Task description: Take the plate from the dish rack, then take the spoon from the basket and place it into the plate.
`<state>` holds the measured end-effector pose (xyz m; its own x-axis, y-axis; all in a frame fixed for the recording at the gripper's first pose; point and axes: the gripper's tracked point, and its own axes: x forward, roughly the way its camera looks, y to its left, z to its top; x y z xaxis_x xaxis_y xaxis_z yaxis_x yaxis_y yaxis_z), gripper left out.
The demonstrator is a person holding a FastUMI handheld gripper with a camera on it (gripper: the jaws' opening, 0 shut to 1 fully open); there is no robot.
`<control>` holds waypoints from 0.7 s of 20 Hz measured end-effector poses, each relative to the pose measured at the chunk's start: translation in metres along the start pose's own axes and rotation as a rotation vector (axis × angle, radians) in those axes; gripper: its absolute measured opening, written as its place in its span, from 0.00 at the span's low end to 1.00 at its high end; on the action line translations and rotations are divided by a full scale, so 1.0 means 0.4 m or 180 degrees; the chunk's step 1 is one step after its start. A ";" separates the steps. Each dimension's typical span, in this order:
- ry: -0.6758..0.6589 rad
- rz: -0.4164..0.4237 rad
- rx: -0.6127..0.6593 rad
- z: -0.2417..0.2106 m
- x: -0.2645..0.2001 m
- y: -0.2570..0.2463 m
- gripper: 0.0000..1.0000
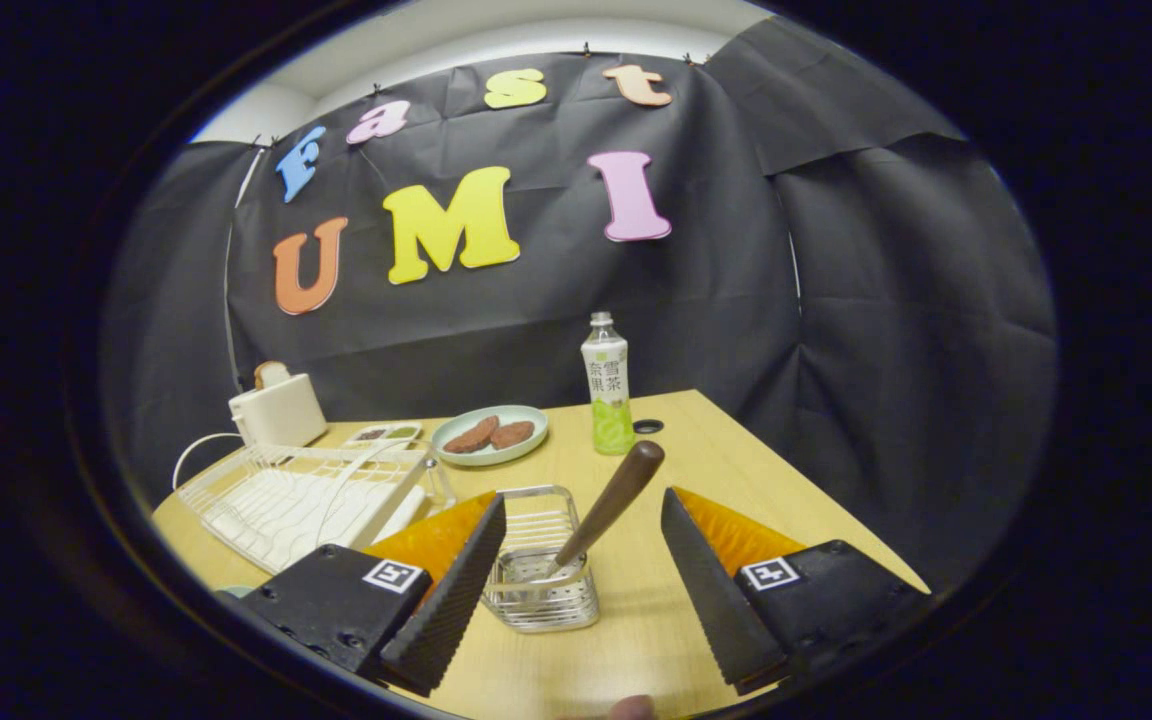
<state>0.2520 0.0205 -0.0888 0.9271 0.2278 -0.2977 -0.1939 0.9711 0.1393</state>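
One wooden table (696,480), light top, its near edge cut off behind the gripper. One white wire dish rack (306,495) on the table's left side; its near corner is hidden by the left finger's mount, and I cannot tell whether anything sits in it. One white toaster (279,408) beyond the rack, something brown poking from the top slot, too small to name. One gripper (576,590), fingers spread wide, gripping nothing, the basket between them and nearer the left finger. One pale green plate (489,434) lying flat on the table beyond the rack, between toaster and bottle, carrying two brown oval patties (492,434) side by side. One clear bottle (608,385) with a white cap, upright, just right of the plate; greenish liquid in the lower part. One small wire basket (540,560), square, standing on the table just ahead of the fingers, left side partly hidden by the left finger. One spoon (608,505) standing in the basket: long axis tilted, dark brown handle pointing up and away to the right toward the bottle, the bowl end down inside the basket and hard to make out through the wires. One small tray (384,433) left of the plate, contents unclear. One dark round hole (648,426) in the tabletop right of the bottle. One fingertip (632,708) cut off below the gripper.
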 end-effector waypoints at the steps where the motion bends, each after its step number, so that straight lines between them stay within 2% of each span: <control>1: 0.0015 0.0030 0.0026 -0.001 0.011 0.004 0.95; 4: -0.0014 0.0089 0.0080 0.011 0.019 0.020 0.79; 5: -0.0033 0.0084 0.0061 0.018 0.021 0.024 0.69; 8: -0.0091 0.0066 0.0062 0.037 0.009 0.026 0.49; 11: -0.0127 0.0105 0.0165 0.056 -0.006 0.037 0.24; 14: -0.0194 0.0075 0.0188 0.080 -0.019 0.039 0.15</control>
<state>0.2524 0.0316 -0.0543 0.9406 0.2441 -0.2360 -0.1984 0.9592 0.2017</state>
